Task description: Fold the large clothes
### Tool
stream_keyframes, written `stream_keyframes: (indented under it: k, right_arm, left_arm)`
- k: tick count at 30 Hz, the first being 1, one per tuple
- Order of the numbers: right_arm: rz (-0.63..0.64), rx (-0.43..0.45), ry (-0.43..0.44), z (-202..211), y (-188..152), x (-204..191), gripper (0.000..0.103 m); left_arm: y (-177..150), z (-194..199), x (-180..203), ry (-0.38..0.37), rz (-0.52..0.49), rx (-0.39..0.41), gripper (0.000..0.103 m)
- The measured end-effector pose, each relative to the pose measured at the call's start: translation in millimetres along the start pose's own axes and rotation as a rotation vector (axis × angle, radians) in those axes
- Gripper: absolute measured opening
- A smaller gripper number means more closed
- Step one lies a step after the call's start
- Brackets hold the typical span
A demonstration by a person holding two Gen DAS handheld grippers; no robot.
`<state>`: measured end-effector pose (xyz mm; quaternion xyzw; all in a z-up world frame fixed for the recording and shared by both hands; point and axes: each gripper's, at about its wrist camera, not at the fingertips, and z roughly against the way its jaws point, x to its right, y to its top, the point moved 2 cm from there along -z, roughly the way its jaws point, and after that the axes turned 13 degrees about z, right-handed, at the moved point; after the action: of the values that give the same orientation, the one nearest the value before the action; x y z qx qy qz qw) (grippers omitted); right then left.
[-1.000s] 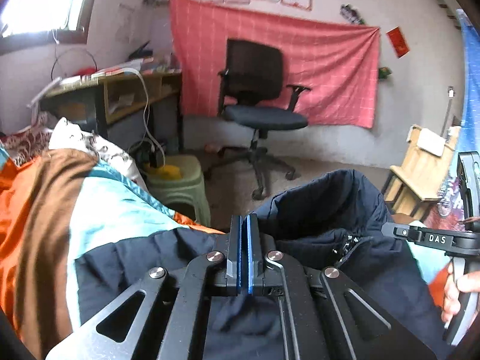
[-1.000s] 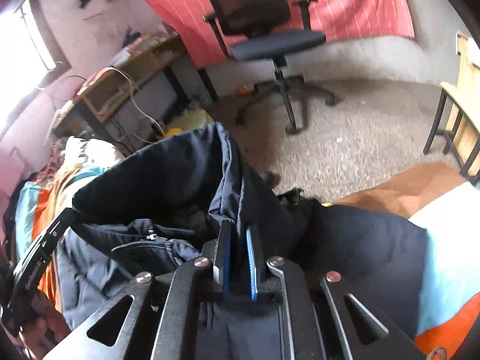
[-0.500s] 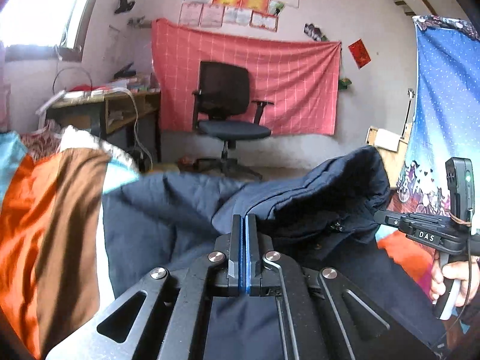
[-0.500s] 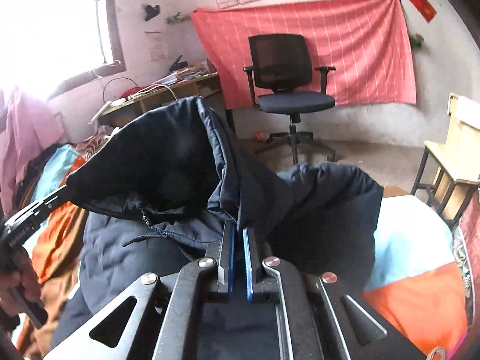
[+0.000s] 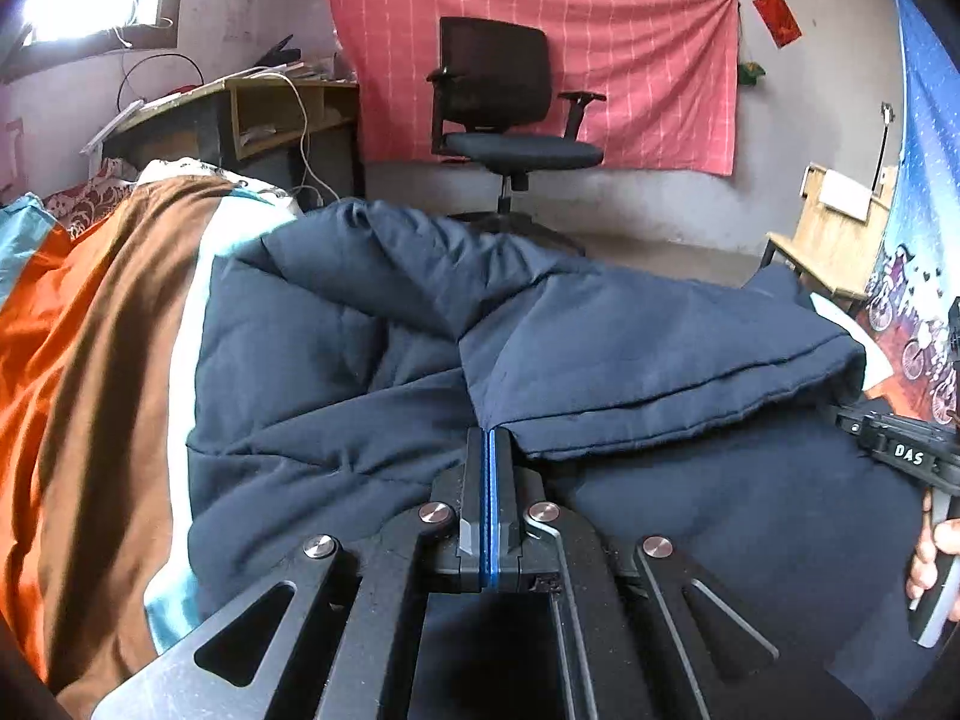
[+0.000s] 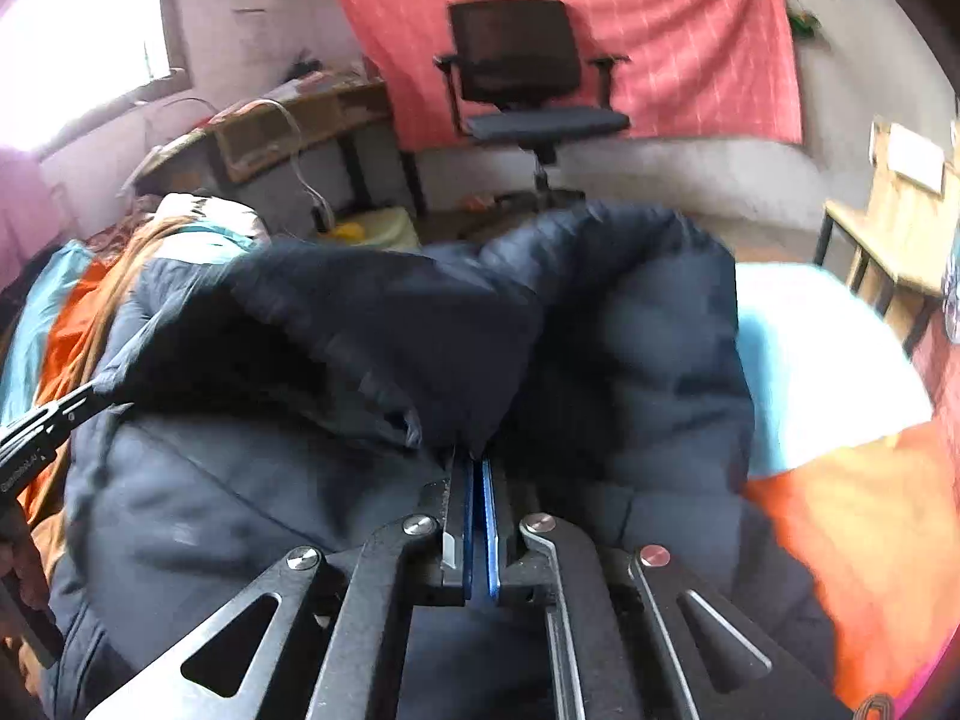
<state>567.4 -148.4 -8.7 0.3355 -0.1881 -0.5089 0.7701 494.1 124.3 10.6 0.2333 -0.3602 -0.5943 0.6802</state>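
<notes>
1. Jacket point(image 5: 600, 348) edge is pinched by the left gripper point(image 5: 487, 438), jaws pressed together on it.
2. Fabric is likewise clamped just ahead of the right gripper point(image 6: 477, 468).
3. Since a second ago, the raised fold has been lowered onto the bedspread point(image 5: 90, 360); release is judged near.

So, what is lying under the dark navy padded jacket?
Under the dark navy padded jacket lies a bedcover with orange, brown and light blue stripes, showing on both sides. What is directly beneath the jacket is covered.
</notes>
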Motion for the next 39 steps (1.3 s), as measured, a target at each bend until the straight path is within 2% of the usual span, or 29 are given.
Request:
stream_keyframes:
  k: [3,8,12,15,18,22,25,27,29,32,36,38,39]
  right_arm:
    - [-0.034,-0.007,0.037,-9,-6,7,0.003]
    - [-0.038,0.0,0.071,4,-7,13,0.005]
    - [-0.033,0.008,0.089,34,-11,16,0.005]
    - [-0.007,0.045,0.061,61,-8,16,0.005]
    - [0.016,0.071,0.045,71,12,12,0.007]
    - [0.018,0.091,0.067,55,47,-2,0.021]
    - [0.0,0.056,0.109,27,69,-13,0.022]
    - [0.013,0.019,0.118,11,73,-18,0.022]
    - [0.062,-0.022,0.106,-3,72,-26,0.022]
    - [0.128,-0.064,0.069,-15,57,-32,0.022]
    - [0.136,-0.047,0.071,-21,42,-30,0.022]
    - [0.12,-0.04,0.084,-25,38,-27,0.023]
    - [0.112,-0.038,0.09,-27,36,-26,0.023]
  left_arm:
    - [-8,-4,-1,0.008,-0.031,0.001,0.0]
    - [-16,-7,-5,-0.008,-0.027,0.002,0.0]
    - [-10,-7,-6,-0.023,-0.021,-0.002,0.0]
    - [-5,-6,-7,-0.028,-0.026,-0.002,0.0]
    - [-3,-6,-8,-0.028,-0.039,-0.002,0.0]
    - [-3,-6,-10,-0.035,-0.058,-0.011,0.0]
    - [-1,-5,-14,-0.063,-0.053,-0.024,0.0]
    - [1,-2,-18,-0.044,-0.043,-0.017,0.0]
    - [-1,5,-22,-0.045,-0.015,-0.018,0.0]
    - [-5,25,-25,-0.087,0.03,0.022,0.0]
    - [9,48,-8,-0.17,0.006,0.113,0.0]
    - [24,45,5,-0.201,-0.006,0.132,0.0]
    - [33,36,12,-0.2,-0.008,0.117,0.0]
